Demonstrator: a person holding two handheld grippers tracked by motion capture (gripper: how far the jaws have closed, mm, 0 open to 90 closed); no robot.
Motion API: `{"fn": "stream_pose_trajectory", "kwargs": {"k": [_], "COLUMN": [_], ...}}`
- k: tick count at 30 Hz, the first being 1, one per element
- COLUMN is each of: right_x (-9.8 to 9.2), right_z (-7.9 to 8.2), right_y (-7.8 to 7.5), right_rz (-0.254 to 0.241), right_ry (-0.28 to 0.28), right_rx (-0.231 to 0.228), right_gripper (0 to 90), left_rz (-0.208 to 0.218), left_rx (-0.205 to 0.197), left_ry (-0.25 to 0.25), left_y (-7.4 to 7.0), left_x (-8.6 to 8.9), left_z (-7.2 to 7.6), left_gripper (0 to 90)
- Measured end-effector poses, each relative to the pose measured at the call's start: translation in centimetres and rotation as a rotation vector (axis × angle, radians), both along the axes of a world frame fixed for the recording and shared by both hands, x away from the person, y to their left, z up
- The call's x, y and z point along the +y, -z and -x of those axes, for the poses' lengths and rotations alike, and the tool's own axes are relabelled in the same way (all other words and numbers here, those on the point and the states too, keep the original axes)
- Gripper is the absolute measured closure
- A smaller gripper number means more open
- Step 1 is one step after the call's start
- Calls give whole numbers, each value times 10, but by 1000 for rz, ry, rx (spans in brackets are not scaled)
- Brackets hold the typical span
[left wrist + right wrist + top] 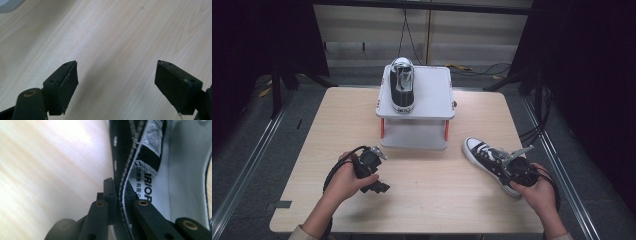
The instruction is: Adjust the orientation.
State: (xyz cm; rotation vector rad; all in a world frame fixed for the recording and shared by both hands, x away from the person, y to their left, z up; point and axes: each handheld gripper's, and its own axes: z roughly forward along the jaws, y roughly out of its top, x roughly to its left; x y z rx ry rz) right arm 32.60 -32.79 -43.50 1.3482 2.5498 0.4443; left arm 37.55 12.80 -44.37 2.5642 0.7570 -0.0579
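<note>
A black canvas sneaker with a white toe cap (484, 155) lies on the wooden table at the right, toe pointing to the far left. My right gripper (512, 167) is at its heel end, shut on the side wall of the shoe's collar (120, 195); one jaw is outside the canvas, the other inside against the grey lining. A matching sneaker (402, 84) stands on the white raised stand (432, 92) at the far middle. My left gripper (379, 186) rests low over bare wood at the near left, its pads (67, 85) wide apart with nothing between them.
The stand has a lower shelf (414, 135) and red legs. The table's front edge runs just behind both hands. Metal rails and dark curtains flank the table; cables hang at the back and right.
</note>
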Motion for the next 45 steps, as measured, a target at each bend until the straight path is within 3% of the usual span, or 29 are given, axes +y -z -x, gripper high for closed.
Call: {"fn": "stream_pose_trajectory", "kwargs": {"k": [1, 3, 6, 8, 9, 12, 16, 19, 21, 25, 29, 30, 32, 36, 41, 45], "right_x": [0, 5, 13, 28, 41, 49, 52, 42, 33, 28, 24, 23, 22, 28, 49, 64], "right_z": [0, -11, -17, -20, -20, -20, -20, -18, -11, -5, 0, 0, 0, 1, -2, -5], "right_y": [0, 4, 5, 2, 0, -2, -1, 1, -1, -5, -8, -7, -2, -1, -2, -3], "right_rz": [0, -2, -13, 8, 67, 83, 103, 40, -13, -25, 0, 11, -12, -35, -82, -55], "right_ry": [0, 55, 71, 64, 36, 40, 18, 13, -3, -25, -47, -53, -51, -48, -110, -137], "right_rx": [0, -10, -7, -6, -21, -23, 10, 56, 51, 54, 58, 64, 95, 106, 133, 140], "right_gripper": [863, 864, 861, 850, 837, 817, 713, 616, 581, 543, 515, 512, 551, 588, 572, 514], "left_rz": [0, 1, 7, 12, 6, 4, 11, 9, 9, 4, -3, 1, 4, -2, 5, 4], "left_rx": [0, -1, 2, 1, 0, 7, 3, 6, 7, 10, 8, 8, 9, 7, 4, 4], "left_ry": [0, 6, 5, 4, 16, 34, 27, 27, 28, 34, 40, 37, 34, 46, 36, 40], "left_y": [0, -1, -1, -2, -2, -2, -3, -3, -2, -1, -2, -2, -2, -2, -3, -2], "left_x": [0, -1, -2, -4, -4, -4, -3, -1, -2, -4, -6, -7, -8, -9, -8, -7], "left_z": [0, -1, -1, -2, -2, -2, -1, -1, 0, 0, 0, 0, 1, 1, 1, 2], "left_gripper": [186, 186, 185, 185, 184, 185, 185, 185, 184, 185, 184, 184, 184, 184, 184, 184]}}
